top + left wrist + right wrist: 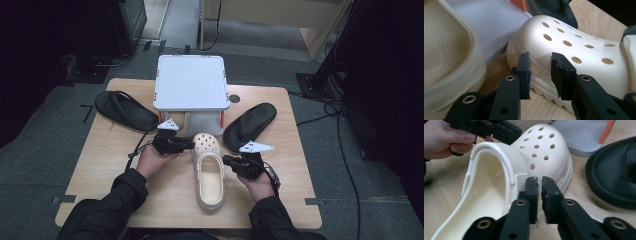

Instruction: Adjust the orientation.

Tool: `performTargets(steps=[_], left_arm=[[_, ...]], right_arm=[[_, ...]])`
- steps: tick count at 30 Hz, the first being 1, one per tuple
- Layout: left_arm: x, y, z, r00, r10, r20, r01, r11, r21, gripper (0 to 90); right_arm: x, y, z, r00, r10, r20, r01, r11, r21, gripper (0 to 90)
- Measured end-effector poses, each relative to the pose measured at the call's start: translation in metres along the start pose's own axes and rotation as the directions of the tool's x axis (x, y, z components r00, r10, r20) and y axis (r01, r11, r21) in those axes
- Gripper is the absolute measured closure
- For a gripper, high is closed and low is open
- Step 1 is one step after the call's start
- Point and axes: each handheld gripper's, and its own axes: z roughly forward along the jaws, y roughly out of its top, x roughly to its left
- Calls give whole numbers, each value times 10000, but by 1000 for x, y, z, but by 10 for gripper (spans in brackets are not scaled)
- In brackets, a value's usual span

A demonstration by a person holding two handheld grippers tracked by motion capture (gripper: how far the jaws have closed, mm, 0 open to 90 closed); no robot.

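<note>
A cream clog (207, 170) with holes over its toe lies in the middle of the wooden table (100, 165), toe towards the white rack (190, 82). My left gripper (190, 145) is at the left side of the toe. Its pads (525, 70) stand apart in front of the clog's (574, 40) ribbed sole edge, gripping nothing. My right gripper (226, 160) is at the clog's right side, by the strap hinge. Its jaws (539, 180) are a narrow slit apart with nothing between them, just short of the clog (541, 147).
A second cream clog (446, 50) sits on the rack's lower plate (494, 22). One black flip-flop (125, 110) lies left of the rack and another (250, 125) lies right of it, close to my right gripper. The person's dark sleeves enter from the table's near edge.
</note>
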Motion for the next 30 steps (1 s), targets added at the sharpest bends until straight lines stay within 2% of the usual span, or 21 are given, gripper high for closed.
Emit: performTargets(steps=[2,4,5,6,7,9,12,13,15,16,17,19,20,21,24,25,27,30], left_arm=[[0,1,-2,10000,-38,85,38,10000,-72,662],[1,3,-11,9997,-174,175,178,9996,-223,654],[1,3,-11,9997,-174,175,178,9996,-223,652],[2,5,-18,9997,-200,159,206,9992,-345,649],[2,5,-18,9997,-200,159,206,9992,-345,647],[2,7,-24,9997,-219,126,224,9990,-396,643],[0,10,-34,9998,-168,81,172,9985,-529,635],[-1,12,-41,10000,-79,46,81,9980,-626,632],[-2,14,-44,10000,18,-9,-18,9979,-641,631],[-2,16,-47,10000,19,-4,-19,9976,-690,627],[-2,18,-53,10000,27,-27,-29,9965,-831,626],[-2,21,-59,10000,39,9,-38,9970,-772,622],[-2,21,-59,10000,39,9,-38,9970,-772,621],[-3,23,-64,9999,162,-35,-165,9964,-827,619],[-2,25,-69,9998,195,18,-193,9962,-845,610],[-1,29,-73,9998,212,24,-209,9961,-861,599],[1,33,-79,9998,178,52,-172,9955,-931,594],[2,37,-84,9999,154,52,-148,9951,-980,593]], right_arm=[[-2,1,-1,9998,152,-146,-152,9999,-17,820],[-3,6,-8,9998,117,-151,-123,9991,-415,797],[-3,6,-8,9998,117,-151,-123,9991,-415,797],[-1,11,-13,9997,8,-243,-22,9981,-609,773],[-1,11,-13,9997,8,-243,-22,9981,-609,773],[4,15,-17,9991,-289,-306,265,9969,-741,748],[13,21,-20,9967,-590,-564,535,9941,-946,707],[16,22,-21,9957,-684,-620,621,9933,-973,696],[19,23,-20,9945,-790,-690,717,9921,-1032,687],[24,23,-19,9921,-941,-827,849,9904,-1092,629],[26,23,-16,9912,-1058,-795,970,9895,-1073,608],[26,22,-8,9898,-1241,-702,1186,9899,-774,579],[26,22,-8,9898,-1241,-702,1186,9899,-774,579],[24,20,2,9896,-1247,-718,1215,9914,-481,558],[21,18,10,9903,-1234,-634,1204,9915,-496,555],[17,17,17,9907,-1151,-721,1137,9933,-229,532],[18,16,23,9884,-1456,-441,1445,9891,-274,530],[18,17,25,9873,-1561,-289,1553,9875,-274,530]])
